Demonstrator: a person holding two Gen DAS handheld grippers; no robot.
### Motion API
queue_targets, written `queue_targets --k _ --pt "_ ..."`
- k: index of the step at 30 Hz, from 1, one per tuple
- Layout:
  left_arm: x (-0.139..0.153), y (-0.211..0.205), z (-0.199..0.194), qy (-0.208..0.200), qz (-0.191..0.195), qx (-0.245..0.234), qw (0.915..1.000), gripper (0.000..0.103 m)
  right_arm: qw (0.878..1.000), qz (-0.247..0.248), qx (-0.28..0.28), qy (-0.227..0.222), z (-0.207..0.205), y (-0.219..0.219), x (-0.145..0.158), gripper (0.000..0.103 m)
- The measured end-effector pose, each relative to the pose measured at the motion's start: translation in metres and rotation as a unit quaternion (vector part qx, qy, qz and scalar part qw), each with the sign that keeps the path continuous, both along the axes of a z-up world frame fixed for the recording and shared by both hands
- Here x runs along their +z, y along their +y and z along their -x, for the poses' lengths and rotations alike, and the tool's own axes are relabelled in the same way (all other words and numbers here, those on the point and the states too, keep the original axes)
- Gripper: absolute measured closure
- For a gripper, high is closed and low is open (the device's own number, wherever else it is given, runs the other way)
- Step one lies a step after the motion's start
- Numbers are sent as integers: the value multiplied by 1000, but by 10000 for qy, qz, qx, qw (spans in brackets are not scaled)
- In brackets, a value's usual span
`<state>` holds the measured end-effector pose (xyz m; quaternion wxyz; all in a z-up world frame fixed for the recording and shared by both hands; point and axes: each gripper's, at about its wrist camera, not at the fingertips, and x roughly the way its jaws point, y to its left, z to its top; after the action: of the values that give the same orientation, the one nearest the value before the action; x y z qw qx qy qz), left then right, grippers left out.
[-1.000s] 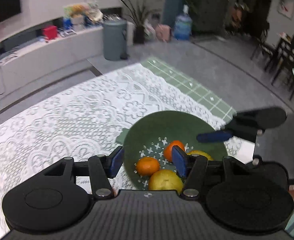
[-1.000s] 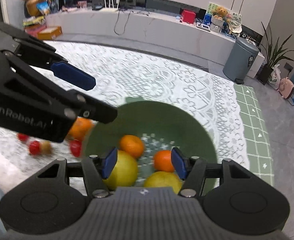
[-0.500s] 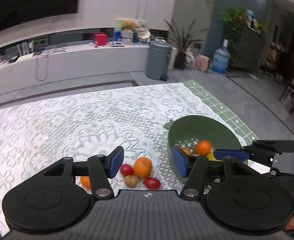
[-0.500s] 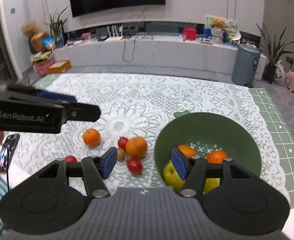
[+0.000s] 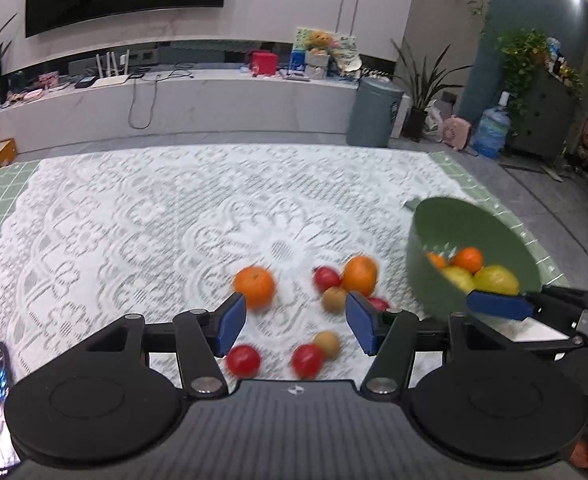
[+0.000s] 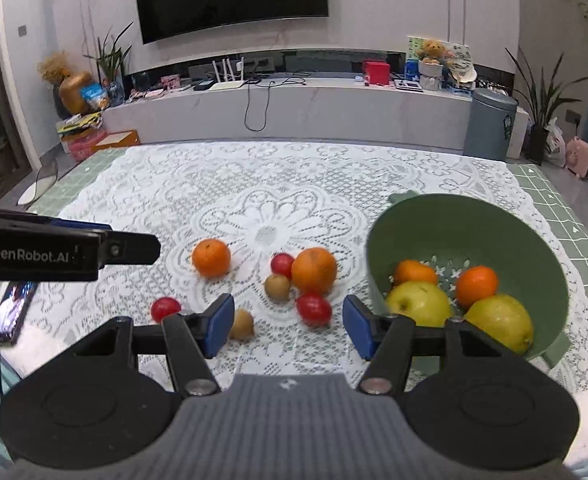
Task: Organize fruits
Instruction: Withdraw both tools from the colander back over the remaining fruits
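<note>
Right tongs (image 6: 288, 326) standing apart and empty above the lace-covered tabletop (image 6: 214, 184). Green bowl (image 6: 473, 224) to the right, with two oranges and two yellow fruits inside. Loose oranges, red fruits and small brown fruits near the middle. Left tongs (image 6: 106, 240) at the left edge.

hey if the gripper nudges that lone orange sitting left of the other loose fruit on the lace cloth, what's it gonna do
The orange is round and sits free on the flat lace tablecloth, so a nudge would probably roll it. Nothing stands close on its left to stop it. Its rind looks firm, so squeezing probably won't crush it, though the curved sides might slip out of flat pads.
</note>
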<state>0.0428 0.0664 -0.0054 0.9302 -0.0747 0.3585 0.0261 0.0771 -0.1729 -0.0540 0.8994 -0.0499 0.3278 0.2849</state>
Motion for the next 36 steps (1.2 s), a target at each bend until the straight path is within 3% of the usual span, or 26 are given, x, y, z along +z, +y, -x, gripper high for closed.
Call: queue_targets --k 7,18,28,30,32,36 --pt "-19 4 15 -93 -334 201 9992 28 9992 126 239 -295 10 17 -20 45" --pt "-43 22 6 128 41 270 9995 28 9970 584 351 -373 2 36 -45 40" --pt "-49 20 -26 280 -245 -37 9993 28 9901 1113 353 -777 -29 53 -41 41" --pt "-51 20 -33 302 -308 -51 9991 28 9888 1195 367 -821 -37 56 -40 43" --pt "-53 20 -40 322 -351 -105 9988 28 9848 1384 395 -970 -45 61 -40 56" --pt "-56 23 -52 364 -334 -143 9987 29 9775 1745 472 -1092 -58 70 -43 63"
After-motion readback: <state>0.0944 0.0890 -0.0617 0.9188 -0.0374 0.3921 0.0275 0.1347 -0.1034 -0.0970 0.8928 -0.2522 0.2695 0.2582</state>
